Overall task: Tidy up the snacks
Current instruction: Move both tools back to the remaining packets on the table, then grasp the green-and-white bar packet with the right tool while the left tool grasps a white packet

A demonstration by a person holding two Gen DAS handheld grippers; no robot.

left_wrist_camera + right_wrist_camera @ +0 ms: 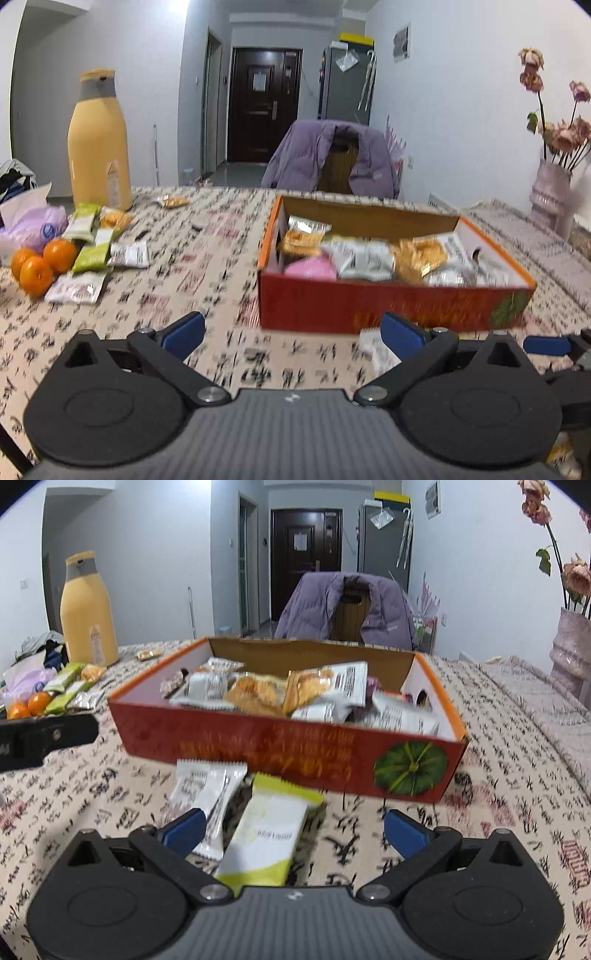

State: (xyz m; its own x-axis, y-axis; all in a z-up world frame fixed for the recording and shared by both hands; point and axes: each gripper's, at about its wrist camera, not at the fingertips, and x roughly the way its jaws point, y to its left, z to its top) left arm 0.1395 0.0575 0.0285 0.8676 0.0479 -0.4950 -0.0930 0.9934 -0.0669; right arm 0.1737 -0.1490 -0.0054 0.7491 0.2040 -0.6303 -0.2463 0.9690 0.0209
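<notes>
Two claws low over a table (192, 258) with a cloth full of black writing marks. Left gripper (293, 334) wide open, blue fingertips (184, 332) far apart, nothing held, only bare cloth between them. Right gripper (293, 829) wide open too, nothing gripped, with a yellow-green snack packet (267, 840) and a white snack packet (207, 801) lying flat on the cloth between its fingers, the white one just beside the left blue pad. Right behind those two packets, an orange cardboard box (258, 746) with a green pumpkin picture on its side, full of snack packs (266, 694), silver ones and golden ones all in a heap. Far to the left, more loose snack packets (92, 240) on the cloth, touching three small oranges (38, 266). Behind that pile, a tall yellow bottle (99, 144) standing up straight. A purple jacket (328, 158) over a chair past the box, and a vase of pink flowers (550, 192) on the far right.
</notes>
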